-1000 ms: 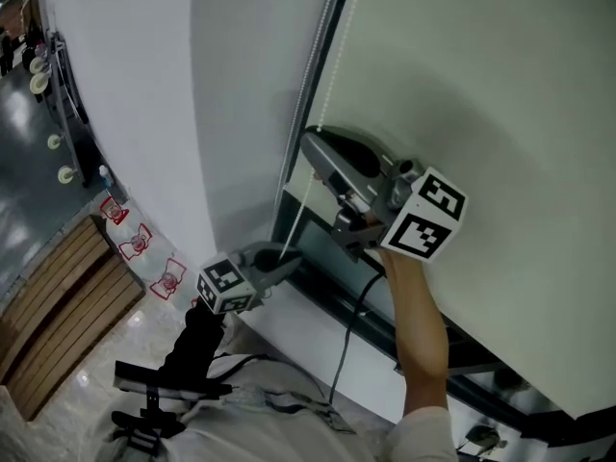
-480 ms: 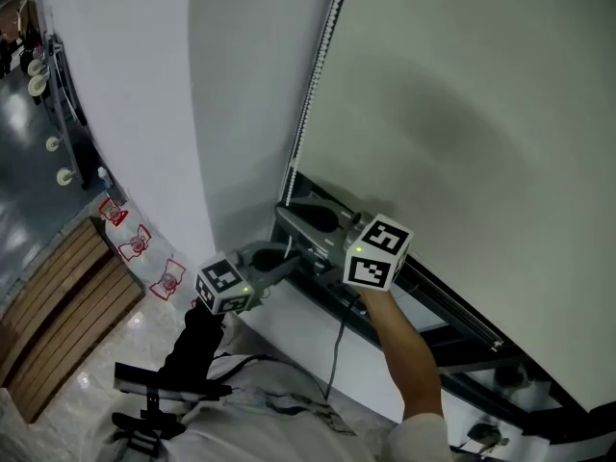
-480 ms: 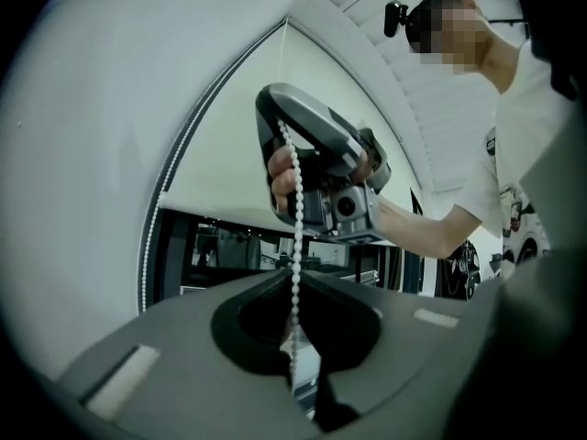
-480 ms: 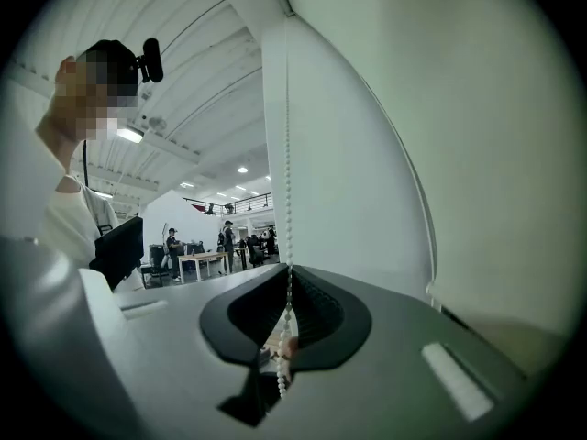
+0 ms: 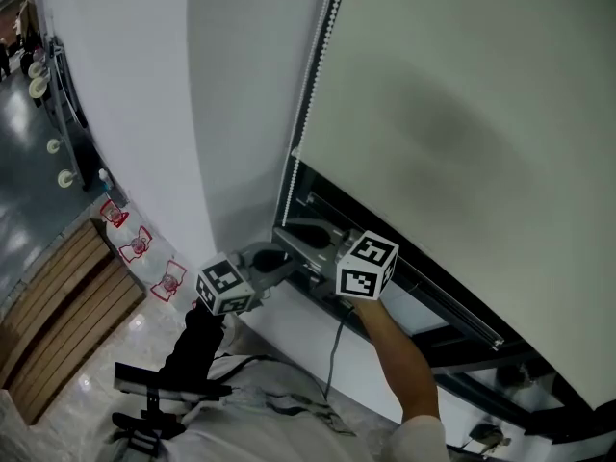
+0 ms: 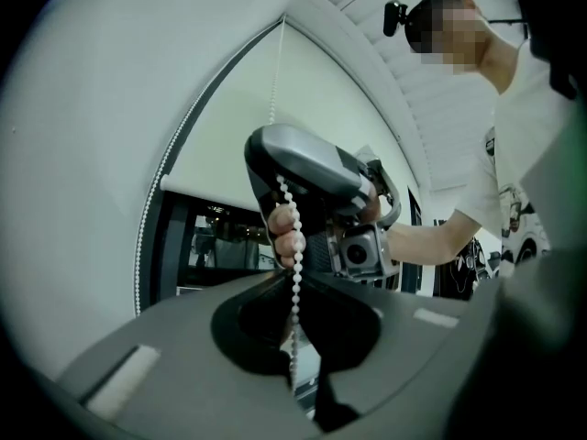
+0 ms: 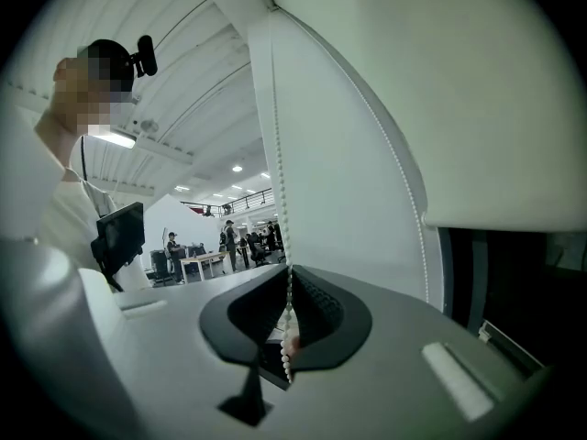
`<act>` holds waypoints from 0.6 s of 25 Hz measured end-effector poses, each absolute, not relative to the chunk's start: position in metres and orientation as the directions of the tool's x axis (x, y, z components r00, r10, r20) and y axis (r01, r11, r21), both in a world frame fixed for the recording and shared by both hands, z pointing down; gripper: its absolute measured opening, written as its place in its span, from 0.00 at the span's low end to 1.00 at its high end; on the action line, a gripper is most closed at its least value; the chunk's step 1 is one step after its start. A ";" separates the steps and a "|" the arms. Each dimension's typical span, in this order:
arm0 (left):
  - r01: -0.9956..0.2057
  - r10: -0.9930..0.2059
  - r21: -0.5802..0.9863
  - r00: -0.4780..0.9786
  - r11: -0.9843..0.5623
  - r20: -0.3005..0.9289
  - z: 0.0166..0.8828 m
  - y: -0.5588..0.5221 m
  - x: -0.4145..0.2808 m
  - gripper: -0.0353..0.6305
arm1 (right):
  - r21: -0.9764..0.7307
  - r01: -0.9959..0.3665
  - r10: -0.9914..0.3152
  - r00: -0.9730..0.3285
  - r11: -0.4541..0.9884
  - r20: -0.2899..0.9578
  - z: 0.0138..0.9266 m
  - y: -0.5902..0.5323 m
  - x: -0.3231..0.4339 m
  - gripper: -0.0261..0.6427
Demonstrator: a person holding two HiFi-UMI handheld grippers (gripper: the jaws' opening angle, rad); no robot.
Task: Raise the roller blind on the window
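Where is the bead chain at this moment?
The bead chain hangs along the roller blind's left edge in the head view; low down, the left gripper and right gripper are both shut on it.

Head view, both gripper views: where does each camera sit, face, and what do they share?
Head view: on the head, down at the roller blind; shows left hand-held gripper, right hand-held gripper, forearm.
Left gripper view: along its shut jaws at the bead chain; person's arm.
Right gripper view: along its jaws, up that chain; person's torso.
Shared: chain, blind.

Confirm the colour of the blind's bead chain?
White, plain round beads. The bead chain shows best in the left gripper view.
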State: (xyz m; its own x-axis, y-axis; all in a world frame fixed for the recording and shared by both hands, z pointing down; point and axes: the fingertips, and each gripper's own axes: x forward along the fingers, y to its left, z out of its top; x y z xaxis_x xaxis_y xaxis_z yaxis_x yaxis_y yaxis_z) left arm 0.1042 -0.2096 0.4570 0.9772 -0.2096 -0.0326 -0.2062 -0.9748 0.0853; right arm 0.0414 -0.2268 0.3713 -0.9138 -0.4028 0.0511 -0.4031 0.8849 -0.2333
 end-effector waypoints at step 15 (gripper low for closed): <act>-0.187 -0.193 0.095 0.980 -0.978 -0.053 0.454 -0.205 0.104 0.05 | -0.118 -0.363 -0.375 -0.922 0.924 -0.102 0.276 -0.234 0.041 0.18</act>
State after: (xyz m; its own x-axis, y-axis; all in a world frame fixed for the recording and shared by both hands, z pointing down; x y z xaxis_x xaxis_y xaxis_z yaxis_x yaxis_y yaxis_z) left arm 0.1043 -0.2052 0.4538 0.9798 -0.1928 -0.0526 -0.1873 -0.9777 0.0950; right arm 0.0412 -0.2336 0.2757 -0.9215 -0.3746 -0.1024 -0.3627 0.9245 -0.1178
